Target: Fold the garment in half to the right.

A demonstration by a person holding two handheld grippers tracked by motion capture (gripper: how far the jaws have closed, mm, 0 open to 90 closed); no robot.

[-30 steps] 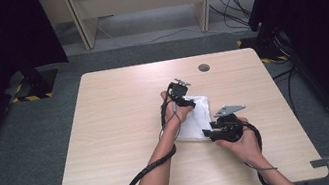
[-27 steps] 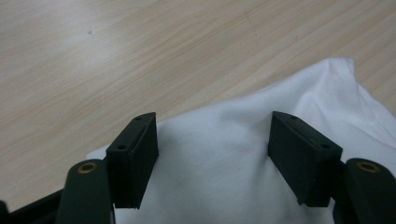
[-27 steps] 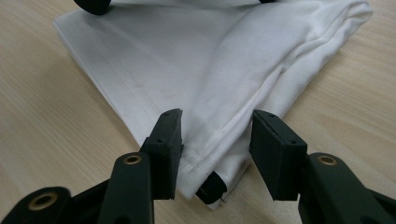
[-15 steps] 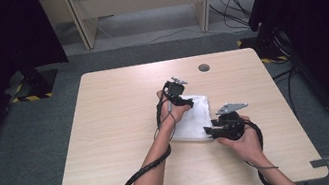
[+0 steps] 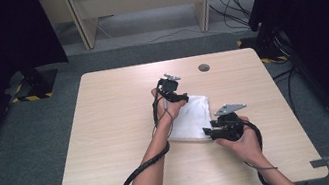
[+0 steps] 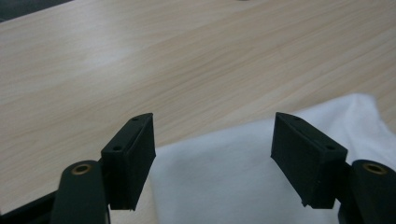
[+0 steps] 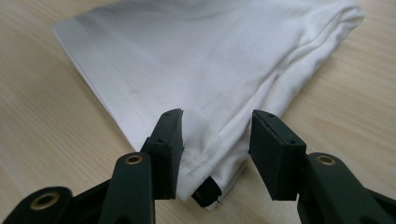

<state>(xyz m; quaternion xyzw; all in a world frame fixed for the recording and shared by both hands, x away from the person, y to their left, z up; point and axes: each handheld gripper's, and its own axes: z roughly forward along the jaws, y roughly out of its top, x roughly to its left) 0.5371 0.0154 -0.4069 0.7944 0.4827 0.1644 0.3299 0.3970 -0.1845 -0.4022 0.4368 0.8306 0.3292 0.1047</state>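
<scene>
A folded white cloth (image 5: 191,117) lies right of the middle of the wooden table (image 5: 116,121). My left gripper (image 5: 179,98) hovers over the cloth's far left corner. In the left gripper view it (image 6: 212,122) is wide open, with the cloth's edge (image 6: 243,172) below and between the jaws. My right gripper (image 5: 208,132) is at the cloth's near right corner. The right gripper view shows it (image 7: 217,116) open, its jaws on either side of the layered corner (image 7: 210,154) without pinching it.
A small grey round cap (image 5: 204,67) is set into the table near the far edge. Black cables (image 5: 136,176) trail from both grippers over the near edge. Dark curtains and cabinet legs stand beyond the table.
My left gripper has shifted slightly toward the far left over the cloth's corner, and its forearm has swung left. The right gripper has hardly moved.
</scene>
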